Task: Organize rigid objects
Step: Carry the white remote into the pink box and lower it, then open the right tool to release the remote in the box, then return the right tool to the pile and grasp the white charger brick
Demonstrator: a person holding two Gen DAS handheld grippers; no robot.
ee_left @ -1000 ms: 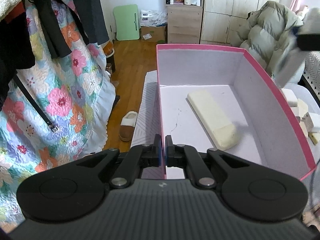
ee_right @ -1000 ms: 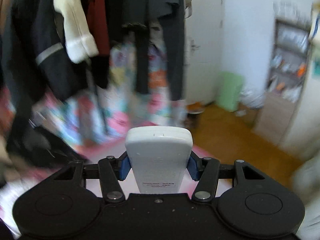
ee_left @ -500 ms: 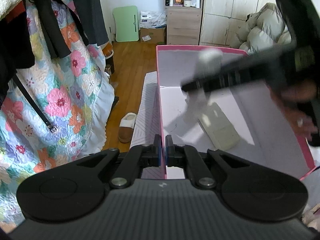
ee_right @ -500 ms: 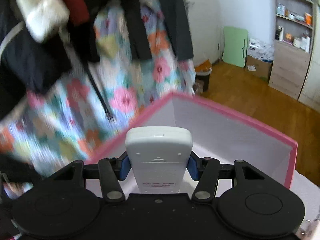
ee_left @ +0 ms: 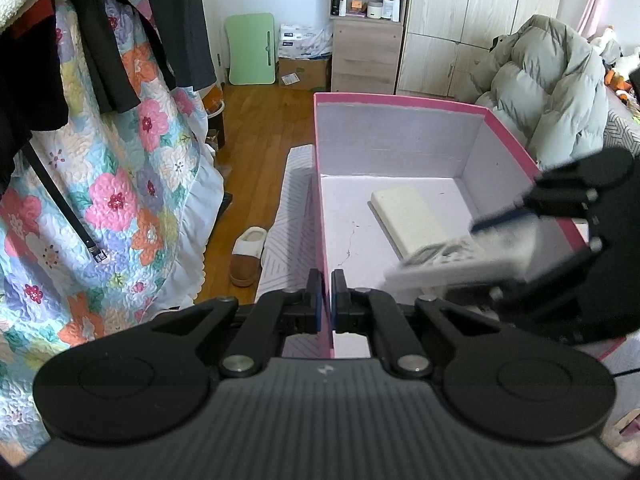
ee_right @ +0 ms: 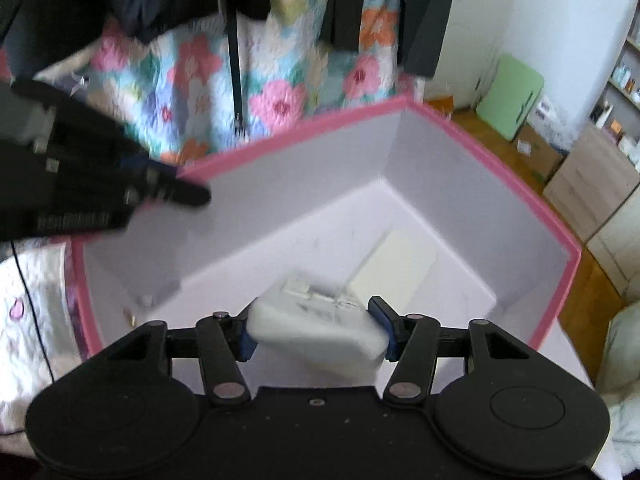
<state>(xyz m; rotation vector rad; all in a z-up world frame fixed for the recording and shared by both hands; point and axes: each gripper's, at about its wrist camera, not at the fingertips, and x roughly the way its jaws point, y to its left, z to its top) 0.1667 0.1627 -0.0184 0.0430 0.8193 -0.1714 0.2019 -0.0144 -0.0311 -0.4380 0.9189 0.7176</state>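
Note:
A pink box (ee_left: 400, 100) with pale inner walls holds a cream rectangular block (ee_left: 412, 220) lying flat on its floor. My left gripper (ee_left: 326, 280) is shut on the box's near left wall, whose edge runs between the pads. My right gripper (ee_right: 316, 328) reaches down into the box (ee_right: 480, 152) from the right. A white remote (ee_right: 316, 320) sits tilted across its blue pads, low over the floor beside the cream block (ee_right: 400, 264). The right jaws are closing on the remote. The left wrist view shows the remote (ee_left: 452, 264) blurred in the right gripper (ee_left: 488, 256).
A floral quilt (ee_left: 120, 184) and dark hanging clothes (ee_left: 100, 40) fill the left. On the wooden floor beside the box lies a slipper (ee_left: 248, 256). A puffy grey jacket (ee_left: 552, 92) is piled at the right, with a wooden cabinet (ee_left: 360, 52) behind.
My right gripper has swung in from the right and down into the box with the remote, which now lies tilted between the pads. The left gripper and the box have not moved.

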